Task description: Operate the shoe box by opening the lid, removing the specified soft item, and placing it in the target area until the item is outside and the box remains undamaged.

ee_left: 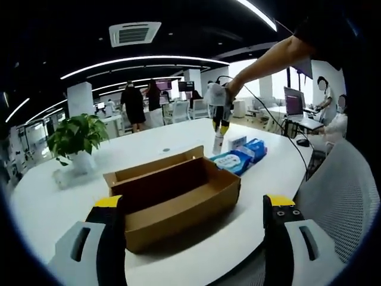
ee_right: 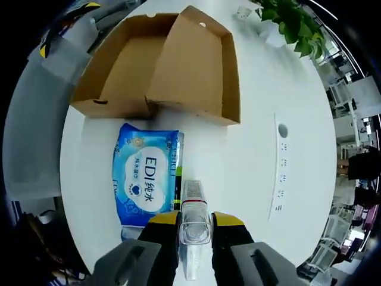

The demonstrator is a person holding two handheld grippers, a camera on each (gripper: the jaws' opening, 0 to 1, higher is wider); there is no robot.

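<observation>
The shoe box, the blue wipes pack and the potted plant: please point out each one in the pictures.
shoe box (ee_left: 178,199), left gripper view, on its front outer wall.
blue wipes pack (ee_right: 144,179), right gripper view, on the middle of its printed top.
potted plant (ee_left: 76,134), left gripper view, on its green leaves.

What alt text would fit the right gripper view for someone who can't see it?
The right gripper is shut on a clear bottle, held above a white table. Just past it lies a blue wipes pack, and beyond that an open cardboard shoe box with its lid folded back. A potted plant stands at the far edge.
</observation>
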